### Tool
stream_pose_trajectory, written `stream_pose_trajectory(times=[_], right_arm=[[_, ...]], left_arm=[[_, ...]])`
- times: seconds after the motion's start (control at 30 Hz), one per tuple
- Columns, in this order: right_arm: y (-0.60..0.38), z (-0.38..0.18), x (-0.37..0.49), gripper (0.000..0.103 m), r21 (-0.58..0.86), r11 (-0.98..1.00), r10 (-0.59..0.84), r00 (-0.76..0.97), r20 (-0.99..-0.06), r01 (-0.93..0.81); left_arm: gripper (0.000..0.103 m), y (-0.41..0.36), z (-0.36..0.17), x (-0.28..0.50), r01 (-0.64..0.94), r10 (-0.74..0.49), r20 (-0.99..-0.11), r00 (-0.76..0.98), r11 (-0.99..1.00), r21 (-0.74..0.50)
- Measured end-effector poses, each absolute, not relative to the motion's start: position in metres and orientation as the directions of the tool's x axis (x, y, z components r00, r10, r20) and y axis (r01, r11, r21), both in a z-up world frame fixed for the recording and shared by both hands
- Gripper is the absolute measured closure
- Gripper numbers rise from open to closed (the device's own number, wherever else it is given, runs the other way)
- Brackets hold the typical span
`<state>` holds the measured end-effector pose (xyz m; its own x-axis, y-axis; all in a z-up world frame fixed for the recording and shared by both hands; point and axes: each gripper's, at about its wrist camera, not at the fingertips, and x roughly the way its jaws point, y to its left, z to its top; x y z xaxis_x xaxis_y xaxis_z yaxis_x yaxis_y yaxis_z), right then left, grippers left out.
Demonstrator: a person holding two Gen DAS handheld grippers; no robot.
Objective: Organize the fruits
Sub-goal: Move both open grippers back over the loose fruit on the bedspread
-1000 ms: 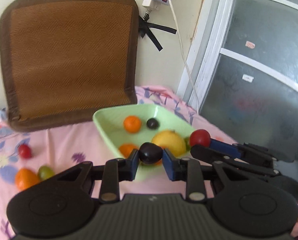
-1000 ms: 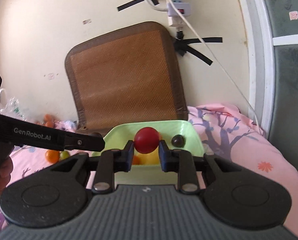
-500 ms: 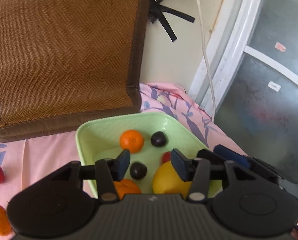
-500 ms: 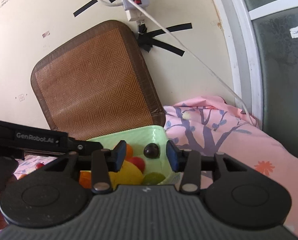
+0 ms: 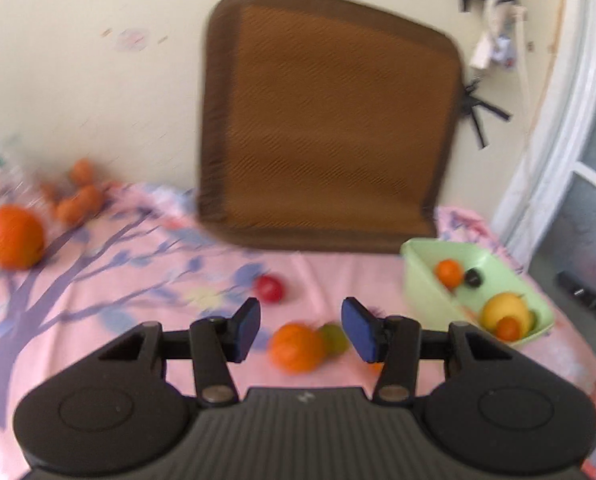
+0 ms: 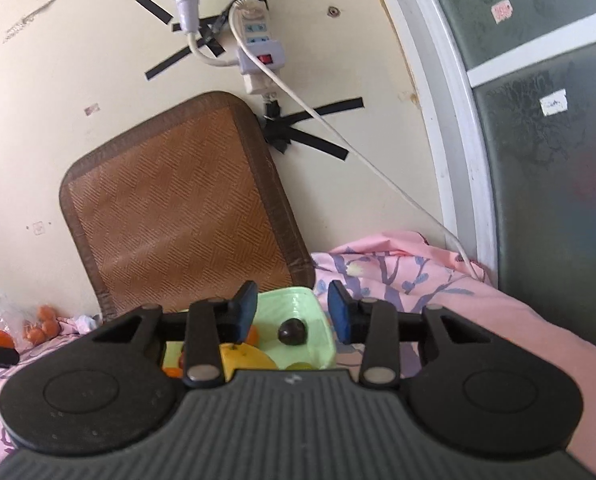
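Left wrist view, blurred by motion, shows an orange fruit [image 5: 296, 347] lying on the pink flowered cloth [image 5: 98, 300], just ahead of the left tongs [image 5: 301, 330], whose blue pads are spread wide with nothing between them. A small green fruit [image 5: 335, 337] touches the orange one on its right side, and a small red fruit [image 5: 270, 288] sits a little farther off toward the wall. The orange one looks like the likely next pick. It should be light and fairly firm, with a skin that gives a decent hold, though it is round and would roll if nudged; a pinch across its widest part seems best, closing gently. The green neighbour sits so close that the right pad may push it aside. The red one looks softer-skinned and smoother, so it may bruise or slip under a hard squeeze.

To the right stands the green tray [image 5: 418, 276], already holding a small orange, a dark round fruit, a yellow fruit and another orange-red one. A larger orange [image 5: 14, 236] and a few smaller ones lie far left near the wall, so sorting is partly done.

The right wrist view has the right tongs [image 6: 292, 314] hanging above the tray [image 6: 298, 300], pads spread and empty, with the dark fruit [image 6: 293, 331] seen between them. A woven brown mat [image 6: 178, 208] leans on the wall behind.
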<state>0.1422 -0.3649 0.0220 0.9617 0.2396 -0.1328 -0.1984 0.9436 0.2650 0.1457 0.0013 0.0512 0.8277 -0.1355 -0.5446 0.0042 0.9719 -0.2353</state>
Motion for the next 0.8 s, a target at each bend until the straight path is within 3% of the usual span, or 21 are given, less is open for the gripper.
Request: stream_pose_trajectory(times=[0.13, 0.33, 0.57, 0.73, 0.77, 0.8], right_arm=[[-0.334, 0.029, 0.121, 0.062, 0.21, 0.918, 0.366, 0.922, -0.125, -0.336], [-0.264, 0.025, 0.114, 0.062, 0.11, 0.823, 0.563, 0.775, -0.286, -0.557], [-0.2, 0.015, 0.141, 0.061, 0.001, 0.798, 0.541, 0.717, -0.44, -0.602], [-0.173, -0.001, 0.155, 0.063, -0.087, 0.805, 0.466, 0.715, -0.521, -0.587], [-0.17, -0.004, 0.157, 0.065, -0.095, 0.802, 0.456, 0.707, -0.541, -0.59], [-0.173, -0.003, 0.157, 0.074, -0.08, 0.807, 0.462, 0.711, -0.53, -0.585]], left_arm=[[0.057, 0.011, 0.033, 0.142, 0.001, -0.147, -0.561, 0.815, 0.968, -0.252], [0.055, -0.014, 0.022, 0.154, 0.055, -0.155, -0.572, 0.806, 0.981, -0.188], [0.051, -0.027, 0.014, 0.167, 0.081, -0.153, -0.582, 0.799, 0.986, -0.149], [0.063, -0.027, 0.008, 0.175, 0.063, -0.127, -0.604, 0.787, 0.99, -0.125], [0.063, -0.026, 0.008, 0.174, 0.062, -0.129, -0.605, 0.786, 0.989, -0.131], [0.063, -0.025, 0.007, 0.172, 0.06, -0.132, -0.603, 0.787, 0.989, -0.138]])
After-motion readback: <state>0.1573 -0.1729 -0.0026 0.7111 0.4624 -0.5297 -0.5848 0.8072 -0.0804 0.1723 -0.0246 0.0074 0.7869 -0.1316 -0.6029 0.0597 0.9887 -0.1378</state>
